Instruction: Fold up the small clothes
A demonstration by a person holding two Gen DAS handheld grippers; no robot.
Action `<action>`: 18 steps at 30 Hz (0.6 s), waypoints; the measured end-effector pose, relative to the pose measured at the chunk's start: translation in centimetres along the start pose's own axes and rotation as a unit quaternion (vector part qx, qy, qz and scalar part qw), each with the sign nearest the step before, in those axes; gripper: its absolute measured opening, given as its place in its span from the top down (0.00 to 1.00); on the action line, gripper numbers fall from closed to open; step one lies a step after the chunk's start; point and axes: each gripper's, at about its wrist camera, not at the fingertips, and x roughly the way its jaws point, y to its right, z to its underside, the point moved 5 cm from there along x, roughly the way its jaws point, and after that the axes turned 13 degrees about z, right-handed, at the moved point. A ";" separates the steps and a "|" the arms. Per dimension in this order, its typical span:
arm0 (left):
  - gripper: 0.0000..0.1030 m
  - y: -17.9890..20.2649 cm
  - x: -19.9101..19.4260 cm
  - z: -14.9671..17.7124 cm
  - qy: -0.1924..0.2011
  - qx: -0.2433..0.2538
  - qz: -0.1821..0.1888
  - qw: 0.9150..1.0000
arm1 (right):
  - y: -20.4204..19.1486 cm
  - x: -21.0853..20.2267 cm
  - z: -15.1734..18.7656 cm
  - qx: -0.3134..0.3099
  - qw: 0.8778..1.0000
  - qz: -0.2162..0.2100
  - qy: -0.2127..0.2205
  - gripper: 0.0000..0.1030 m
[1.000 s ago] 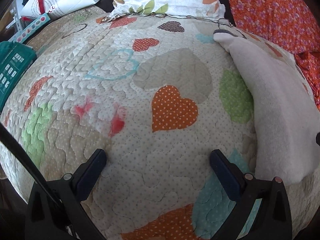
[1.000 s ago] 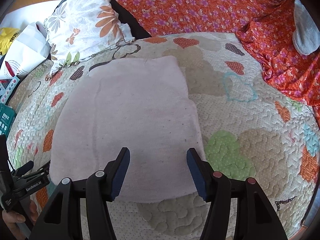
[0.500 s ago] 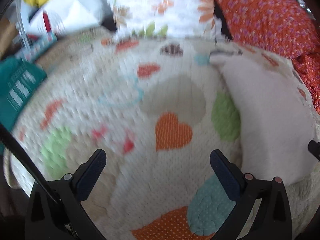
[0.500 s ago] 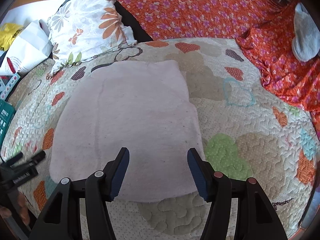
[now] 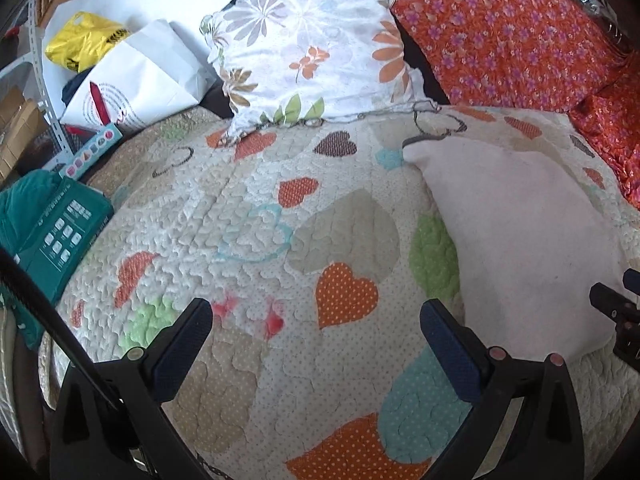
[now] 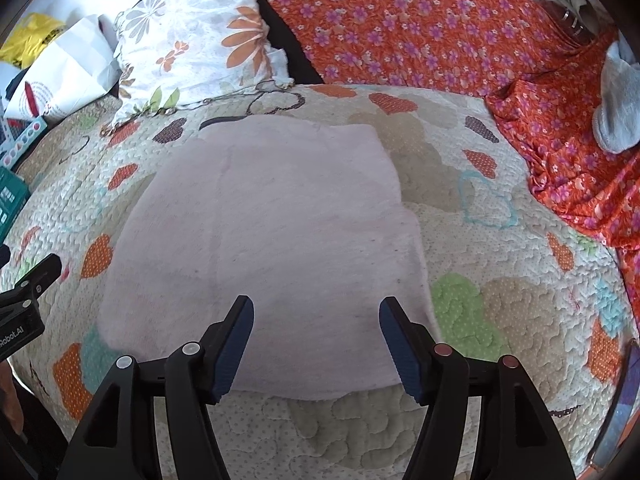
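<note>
Hovering over the near edge of the pale pink garment [image 6: 272, 240], the right gripper [image 6: 316, 344] has its blue-padded jaws spread wide, and they have just been opening further, with nothing pinched between them, only the cloth lying flat on the bed below. Over on the left, the left gripper [image 5: 316, 344] hangs above bare quilt with its jaws gaping too, empty, the heart patches of the quilt [image 5: 248, 216] showing clean between them. That garment sits spread on the quilt, its far end narrower than its near end, smooth across the top with a faint crease running lengthways down its left part; seen from the left wrist camera it lies off to the right, just beside the right pad. Looking outward now: a flowered pillow [image 6: 192, 40] rests at the far left edge of the quilt, an orange floral cloth [image 6: 420, 20] runs along the far side and spills down on the right, and a grey-white sock [image 6: 616, 104] lies on it at far right. Far left, a white paper bag [image 5: 140, 76], a yellow bag [image 5: 84, 40] and a green box [image 5: 60, 232].
</note>
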 end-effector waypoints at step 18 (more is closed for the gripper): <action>0.00 0.1 0.6 1.1 -0.032 -0.021 0.026 0.999 | -1.3 -0.3 0.5 -0.027 1.000 0.003 0.007 0.27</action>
